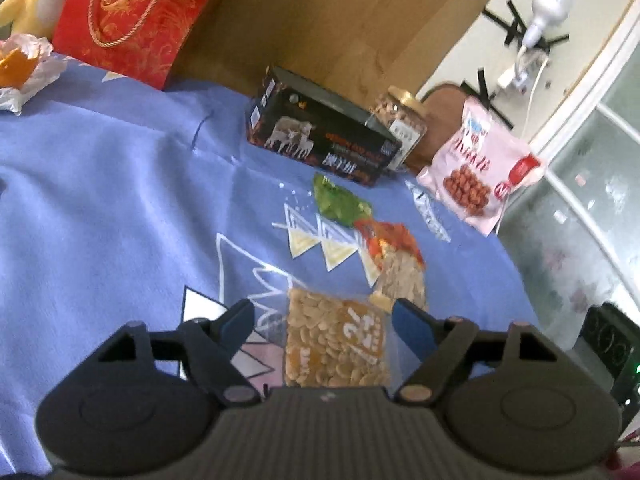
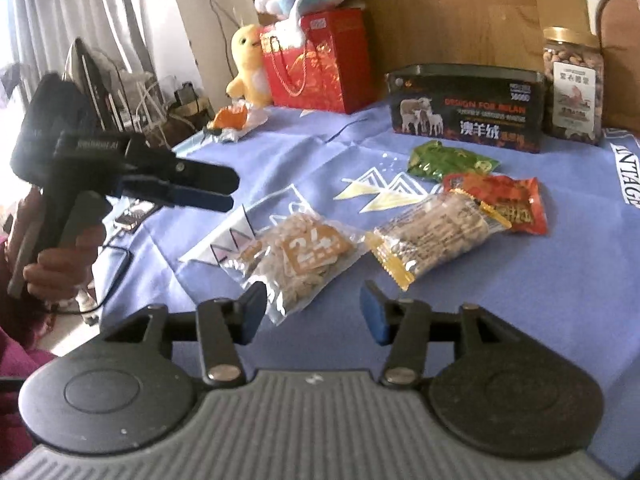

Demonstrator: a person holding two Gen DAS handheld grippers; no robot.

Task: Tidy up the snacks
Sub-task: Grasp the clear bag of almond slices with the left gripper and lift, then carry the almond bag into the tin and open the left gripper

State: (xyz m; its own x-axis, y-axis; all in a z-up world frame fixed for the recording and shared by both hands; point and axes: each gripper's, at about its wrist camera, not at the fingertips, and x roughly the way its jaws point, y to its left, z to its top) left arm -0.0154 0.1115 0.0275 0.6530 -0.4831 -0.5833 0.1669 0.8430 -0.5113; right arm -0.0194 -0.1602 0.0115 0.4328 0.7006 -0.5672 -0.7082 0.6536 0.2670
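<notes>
Several snack packs lie on the blue cloth: a clear pack of pale seeds with an orange "24" label point(image 1: 336, 344) point(image 2: 298, 254), a long yellow-edged pack point(image 1: 400, 280) point(image 2: 434, 236), a red pack point(image 1: 386, 240) point(image 2: 504, 200) and a green pack point(image 1: 338, 202) point(image 2: 450, 160). A pink bag of red nuts point(image 1: 478, 170) leans at the table's right edge. My left gripper point(image 1: 322, 314) point(image 2: 228, 192) is open, hovering just above the "24" pack, empty. My right gripper point(image 2: 314, 308) is open and empty, in front of the "24" pack.
A black box with sheep pictures point(image 1: 320, 138) point(image 2: 466, 114) and a jar of nuts point(image 1: 400, 120) point(image 2: 574, 84) stand at the back. A red gift bag point(image 1: 132, 20) point(image 2: 320, 62), plush toys point(image 2: 248, 66) and an orange wrapper point(image 1: 16, 66) sit far left. A wooden wall is behind.
</notes>
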